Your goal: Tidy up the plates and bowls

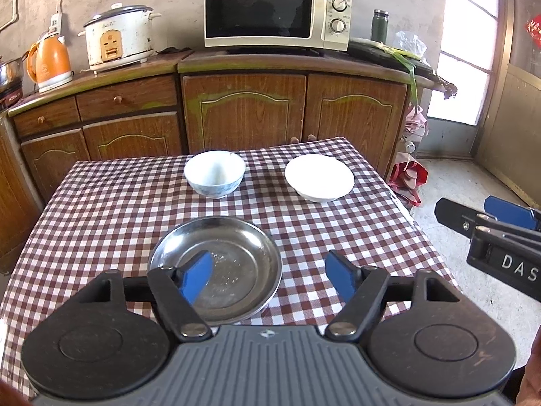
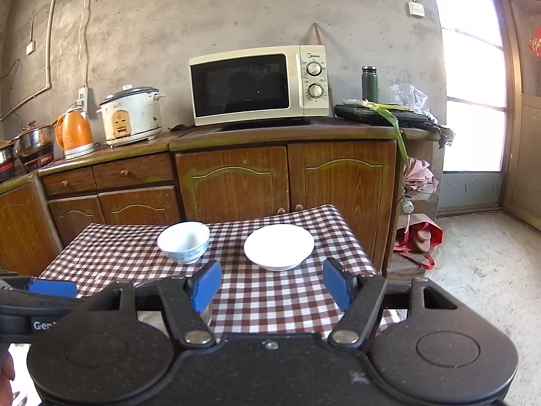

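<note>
A steel plate (image 1: 216,267) lies near the front of the checked table (image 1: 101,209). Behind it stand a blue-patterned white bowl (image 1: 214,173) on the left and a shallow white dish (image 1: 319,177) on the right. My left gripper (image 1: 270,270) hovers open above the steel plate's right rim, holding nothing. My right gripper (image 1: 463,208) hangs beyond the table's right edge. In the right wrist view my right gripper (image 2: 272,286) is open and empty, with the bowl (image 2: 184,242) and the dish (image 2: 279,247) ahead of it. The steel plate (image 2: 152,282) is mostly hidden behind its left finger.
A wooden cabinet (image 1: 243,115) stands behind the table. It carries a microwave (image 1: 277,12), a rice cooker (image 1: 118,37), an orange kettle (image 1: 50,62) and a green flask (image 1: 379,25). A red bag (image 1: 407,177) lies on the concrete floor right of the table.
</note>
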